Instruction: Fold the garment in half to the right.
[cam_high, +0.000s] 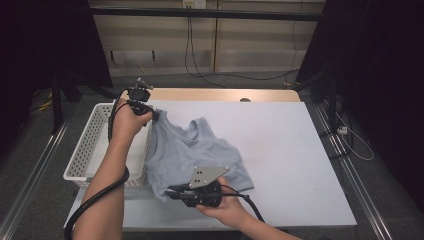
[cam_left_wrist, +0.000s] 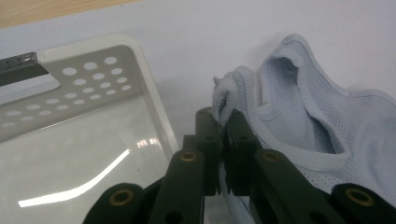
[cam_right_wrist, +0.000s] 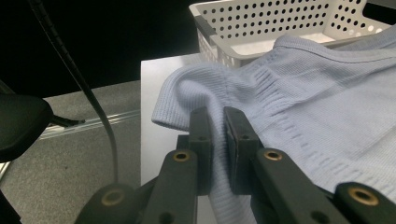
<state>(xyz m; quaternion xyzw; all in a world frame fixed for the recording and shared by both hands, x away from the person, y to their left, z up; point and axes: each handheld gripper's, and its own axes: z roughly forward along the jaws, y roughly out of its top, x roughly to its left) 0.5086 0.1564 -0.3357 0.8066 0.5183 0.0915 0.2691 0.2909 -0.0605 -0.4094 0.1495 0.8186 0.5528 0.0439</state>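
A pale blue sleeveless knit top (cam_high: 195, 152) lies on the white table, its left edge draped against the basket. My left gripper (cam_high: 156, 115) is shut on the shoulder strap (cam_left_wrist: 226, 95) of the top, beside the basket's far corner. My right gripper (cam_high: 170, 194) is shut on the hem (cam_right_wrist: 212, 100) of the top near the table's front edge. In the right gripper view the fabric (cam_right_wrist: 299, 88) stretches from the jaws toward the basket.
A white perforated basket (cam_high: 82, 150) stands at the table's left side, holding nothing that I can see. The white tabletop (cam_high: 295, 150) spreads to the right of the top. A black cable (cam_high: 90, 202) trails from the left gripper along the forearm.
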